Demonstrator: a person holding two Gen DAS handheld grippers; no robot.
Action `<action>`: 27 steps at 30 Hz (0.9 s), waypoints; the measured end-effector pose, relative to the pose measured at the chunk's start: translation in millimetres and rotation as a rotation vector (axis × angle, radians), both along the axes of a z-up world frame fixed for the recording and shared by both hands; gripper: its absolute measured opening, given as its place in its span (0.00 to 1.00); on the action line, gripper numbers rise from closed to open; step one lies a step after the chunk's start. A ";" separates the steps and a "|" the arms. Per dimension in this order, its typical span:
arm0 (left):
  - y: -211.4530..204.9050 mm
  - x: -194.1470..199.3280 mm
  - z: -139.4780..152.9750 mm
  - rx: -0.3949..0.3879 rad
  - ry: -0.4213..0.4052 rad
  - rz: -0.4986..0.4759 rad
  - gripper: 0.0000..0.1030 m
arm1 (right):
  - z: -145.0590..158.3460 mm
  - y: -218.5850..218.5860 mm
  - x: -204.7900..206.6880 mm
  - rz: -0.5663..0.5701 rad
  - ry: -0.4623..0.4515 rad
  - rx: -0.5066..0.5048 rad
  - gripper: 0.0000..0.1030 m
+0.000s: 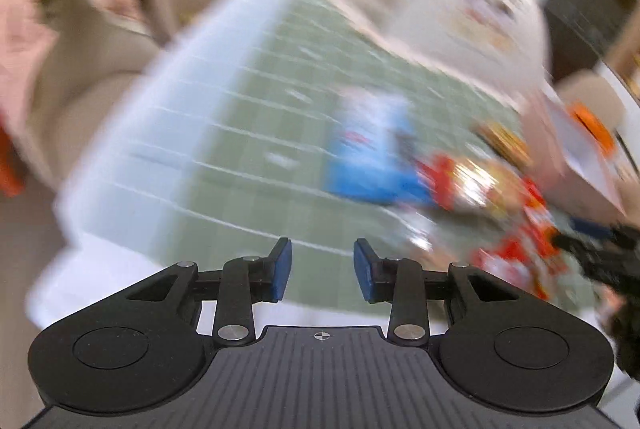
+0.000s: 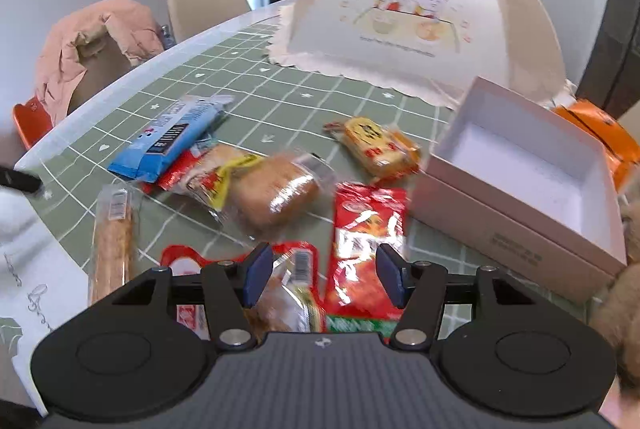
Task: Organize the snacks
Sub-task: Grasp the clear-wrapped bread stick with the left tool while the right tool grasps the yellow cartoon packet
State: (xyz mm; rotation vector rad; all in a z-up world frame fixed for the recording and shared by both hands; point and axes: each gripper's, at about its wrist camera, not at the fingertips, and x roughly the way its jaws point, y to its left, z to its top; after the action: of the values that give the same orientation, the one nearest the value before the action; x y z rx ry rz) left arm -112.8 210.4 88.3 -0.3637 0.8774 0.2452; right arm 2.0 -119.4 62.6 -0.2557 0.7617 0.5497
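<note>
Several snack packs lie on the green checked tablecloth [image 2: 280,97]. In the right wrist view: a blue pack [image 2: 168,141], a wrapped bun [image 2: 276,193], a yellow-orange pack [image 2: 380,145], a red pack [image 2: 364,245], a long stick pack [image 2: 112,241]. An open white box [image 2: 524,165] stands empty at the right. My right gripper [image 2: 322,275] is open, low over the red pack, holding nothing. My left gripper [image 1: 322,269] is open and empty above the cloth; its view is blurred, showing the blue pack [image 1: 368,157] and red packs [image 1: 480,189].
A white mesh food cover [image 2: 416,13] stands at the back of the table. An orange bag [image 2: 600,133] lies behind the box. Beige chairs [image 2: 204,1], one draped with a pink jacket [image 2: 100,41], stand along the far left edge.
</note>
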 end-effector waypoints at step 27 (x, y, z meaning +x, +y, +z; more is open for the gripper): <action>-92.2 26.9 -36.9 -0.370 0.086 -0.150 0.37 | -3.1 115.6 75.6 0.317 0.223 -0.072 0.24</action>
State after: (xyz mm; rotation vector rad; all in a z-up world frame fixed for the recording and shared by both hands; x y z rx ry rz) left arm -85.9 118.2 51.4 -0.6316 1.0313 -0.0430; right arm 77.6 -3.8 59.5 -0.3903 0.9656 0.8610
